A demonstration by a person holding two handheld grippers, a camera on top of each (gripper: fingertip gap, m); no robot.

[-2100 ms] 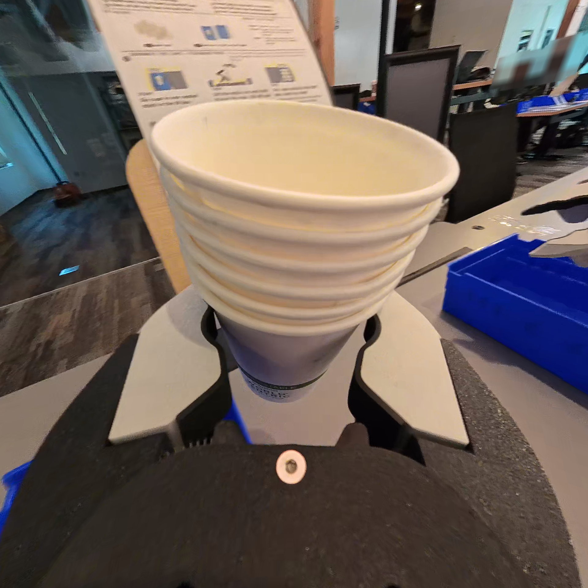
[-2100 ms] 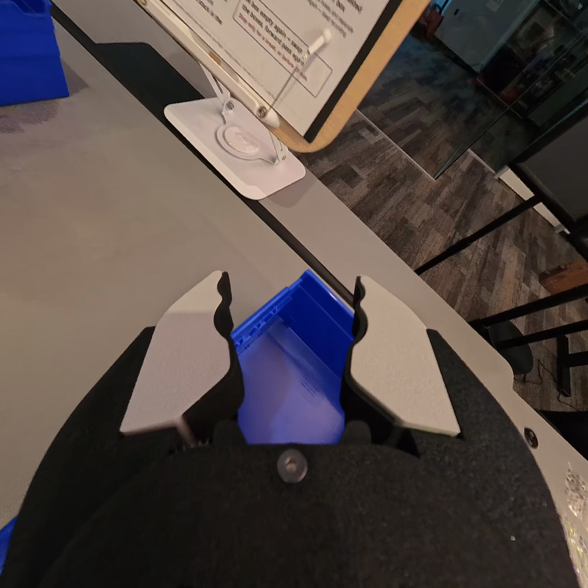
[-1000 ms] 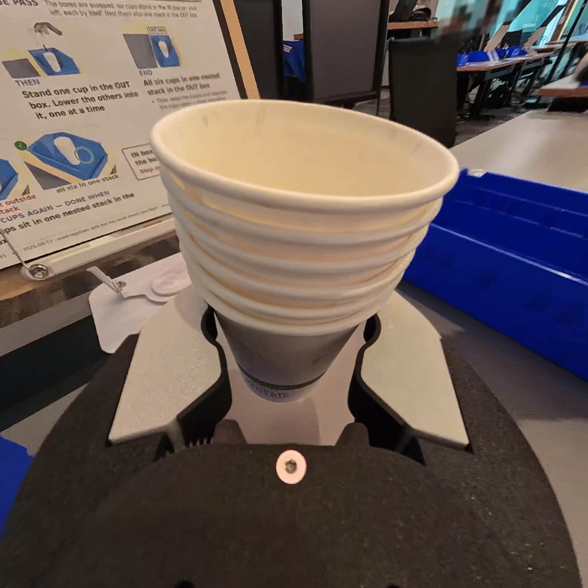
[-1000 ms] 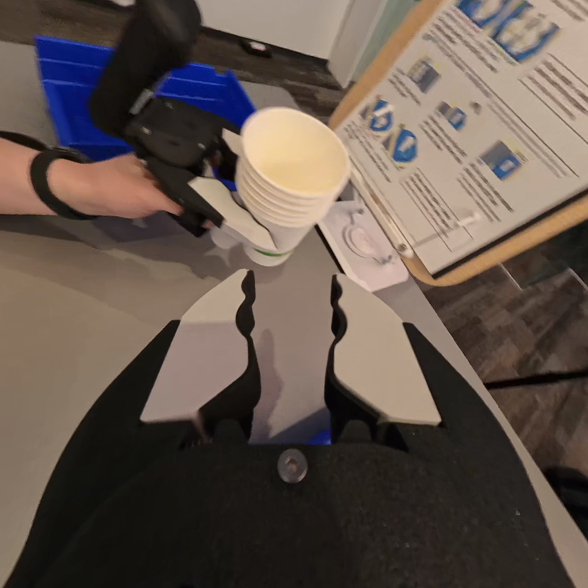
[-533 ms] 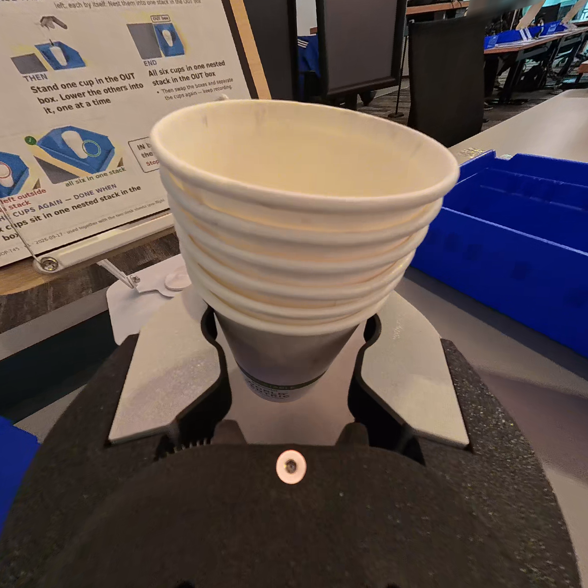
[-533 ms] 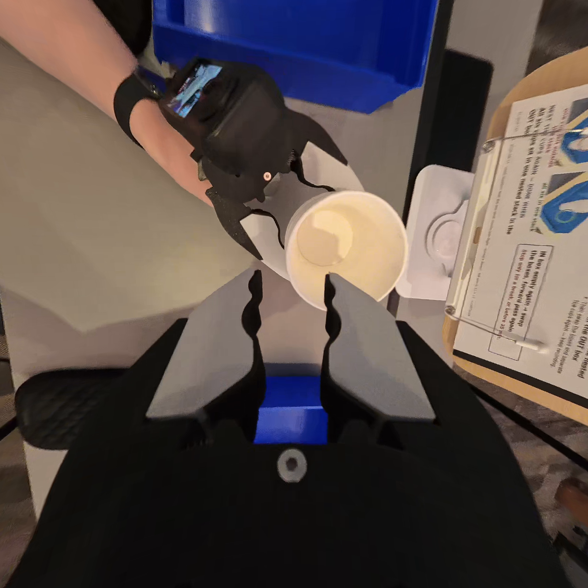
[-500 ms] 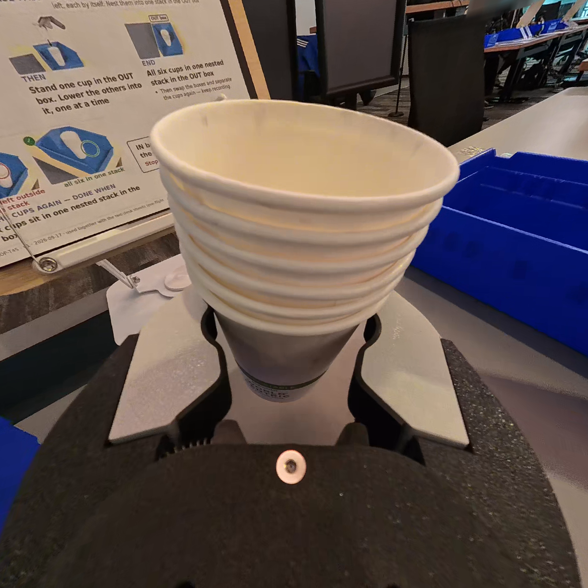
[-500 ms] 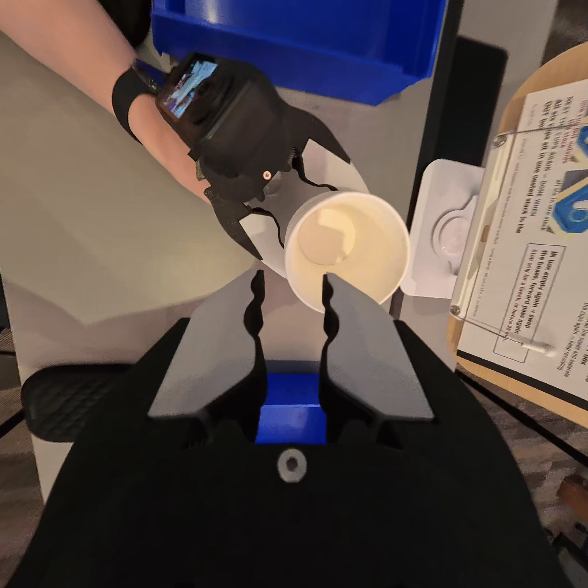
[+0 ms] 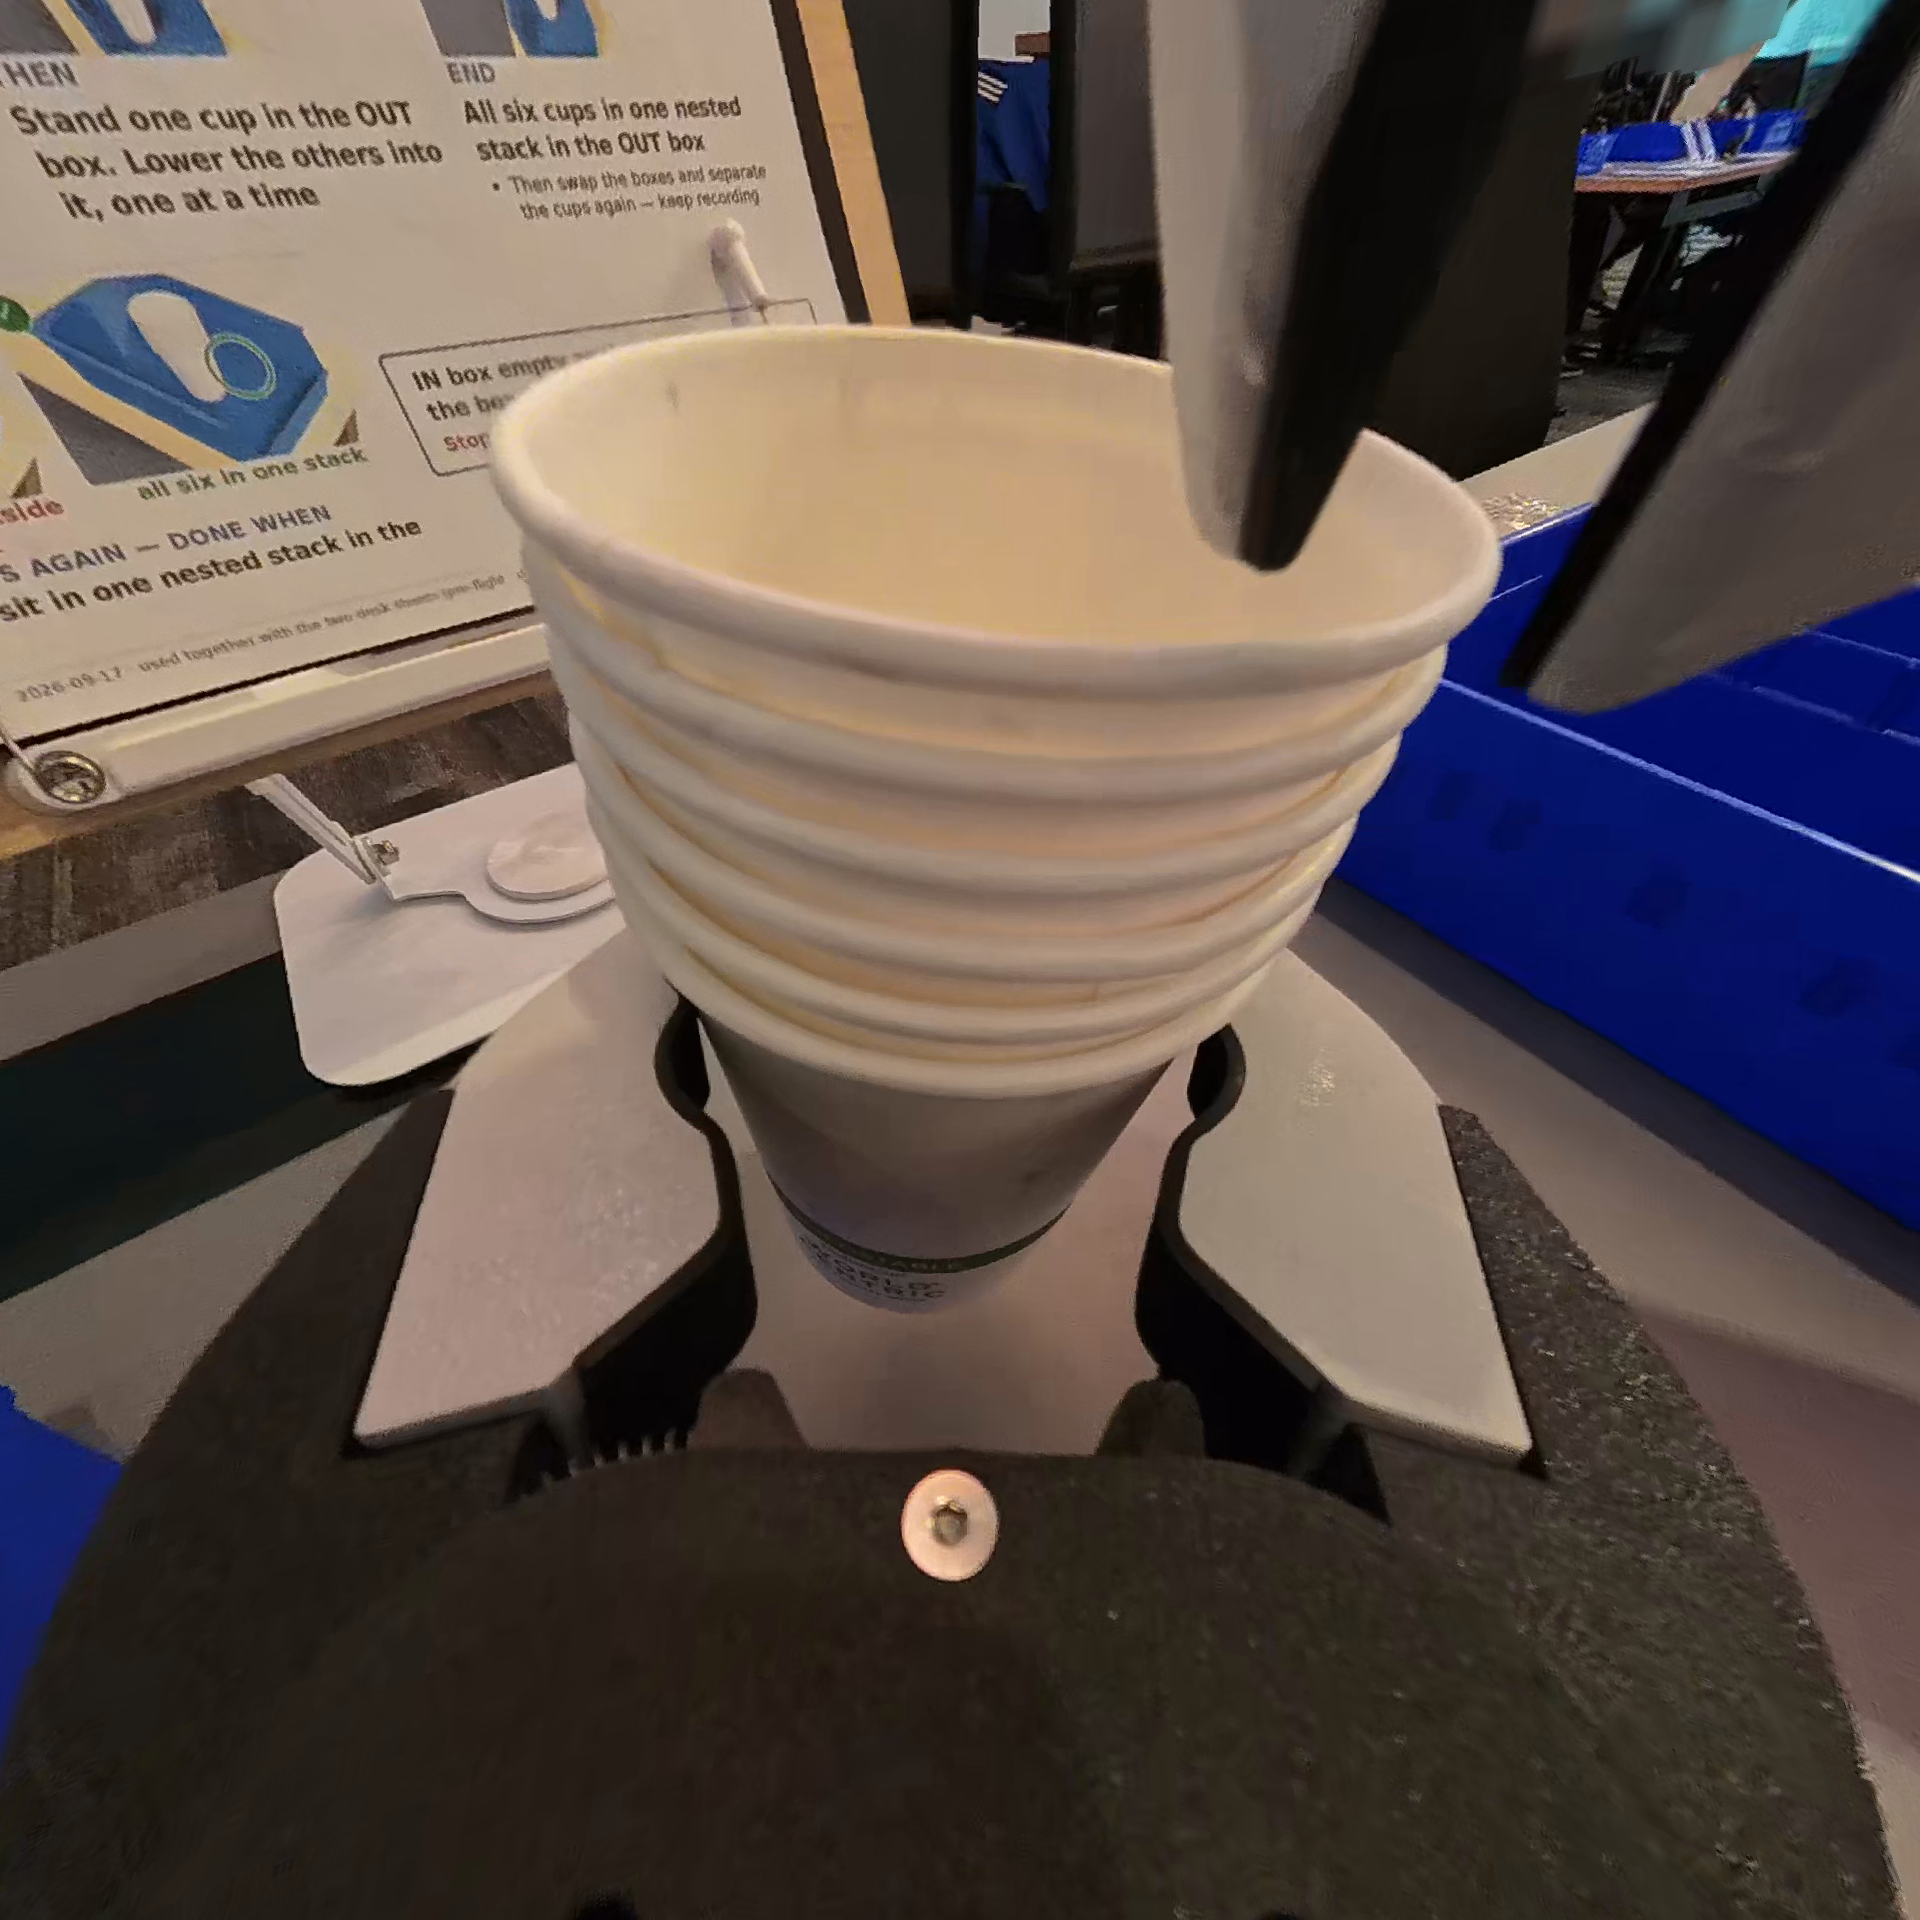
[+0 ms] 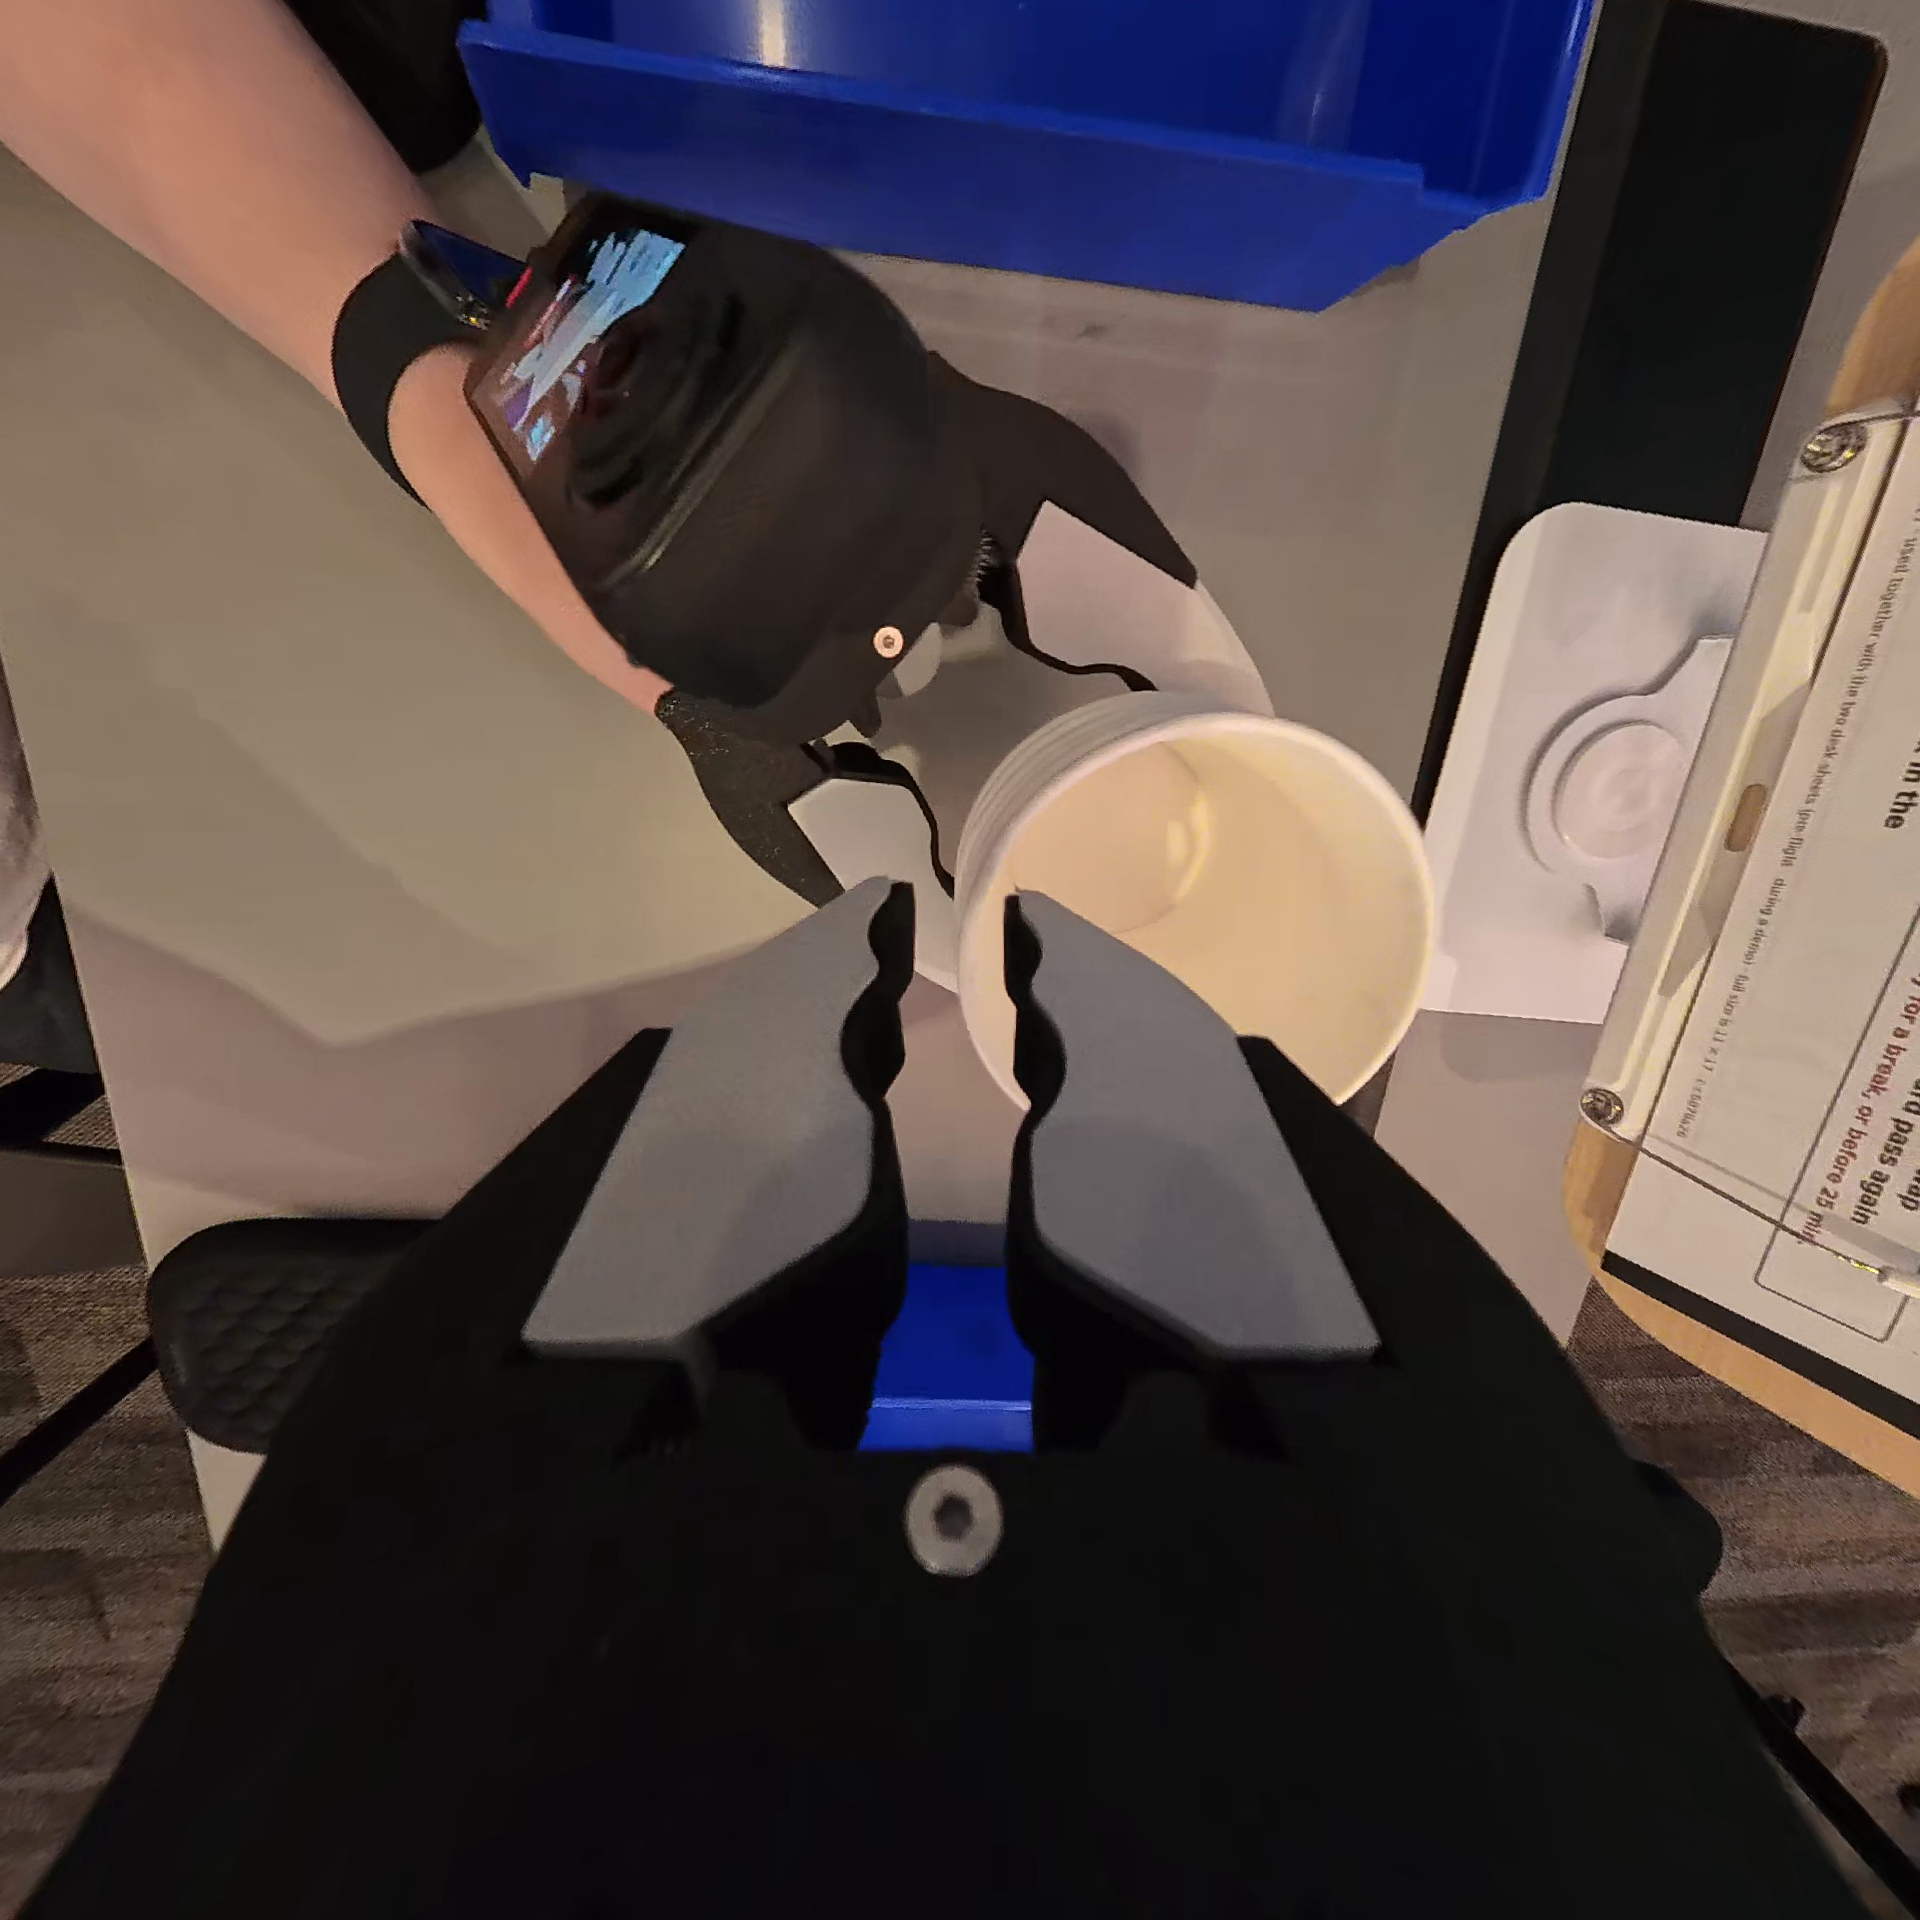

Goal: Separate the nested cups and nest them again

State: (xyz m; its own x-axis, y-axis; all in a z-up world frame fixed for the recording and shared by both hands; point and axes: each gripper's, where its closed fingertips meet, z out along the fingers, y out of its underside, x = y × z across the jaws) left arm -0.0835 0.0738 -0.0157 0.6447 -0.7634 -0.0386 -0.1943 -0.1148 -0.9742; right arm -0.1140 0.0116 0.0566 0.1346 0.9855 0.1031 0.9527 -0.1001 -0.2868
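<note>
Seen first through the left wrist view: left gripper [image 9: 951, 1081] clamped on the lower wall of the stack of nested paper cups [image 9: 977, 748], grey fingers [image 9: 540, 1205] pressing in from 9 and 3 o'clock, stack upright with its open mouth up. Dipping into that mouth from 1 o'clock, one finger of the right gripper [image 9: 1262, 312], its second finger outside the rim at 2 o'clock. At 10 o'clock, an instruction sheet on a wooden board [image 9: 343, 312] over a white stand base [image 9: 416, 935]. At 3 o'clock, a blue bin [image 9: 1662, 894] on the grey table [image 9: 1714, 1351].

Next, through the right wrist view: right gripper [image 10: 956, 904] parted by a narrow gap, straddling the near rim of the top cup, right finger inside the mouth, left finger outside; whether the pads touch paper, cannot tell. Stack of cups [image 10: 1195, 904] tilted toward the camera at 1 o'clock from centre. Left gripper [image 10: 987, 748] at 11 o'clock, closed on the stack and carried by a hand [image 10: 488, 540] with a black wrist strap. Blue bin [image 10: 987, 177] at 12 o'clock, stand base [image 10: 1558, 675] and board at 3 o'clock, a sliver of a second blue bin [image 10: 951, 1340] between the finger roots.
</note>
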